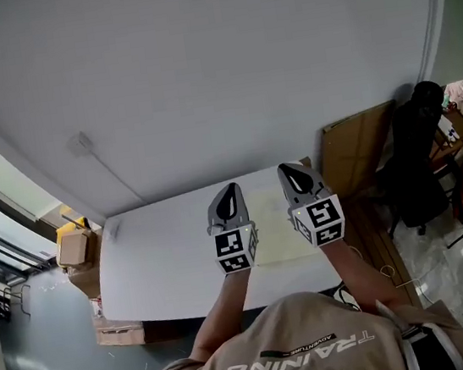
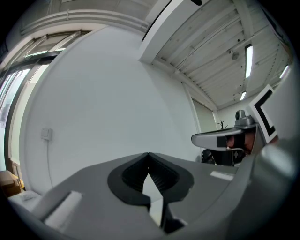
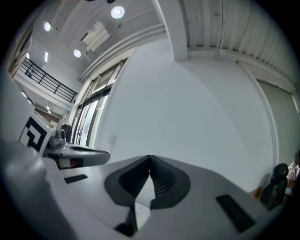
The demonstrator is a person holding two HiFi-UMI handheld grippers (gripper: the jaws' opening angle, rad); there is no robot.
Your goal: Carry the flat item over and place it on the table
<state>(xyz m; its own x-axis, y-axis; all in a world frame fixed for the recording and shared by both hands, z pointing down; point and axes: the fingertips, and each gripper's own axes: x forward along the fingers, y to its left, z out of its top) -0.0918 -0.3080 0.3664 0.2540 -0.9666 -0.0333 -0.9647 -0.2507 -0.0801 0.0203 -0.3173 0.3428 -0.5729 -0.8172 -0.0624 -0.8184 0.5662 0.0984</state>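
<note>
White wall (image 1: 199, 73), grey floor (image 1: 42, 360), cardboard boxes (image 1: 74, 247)

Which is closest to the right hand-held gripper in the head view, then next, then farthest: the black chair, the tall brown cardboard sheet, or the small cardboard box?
Starting from the right hand-held gripper:
1. Tall brown cardboard sheet: just to its right, beside the table.
2. Black chair: further right, past the cardboard.
3. Small cardboard box: far left, beyond the table's other end.
</note>
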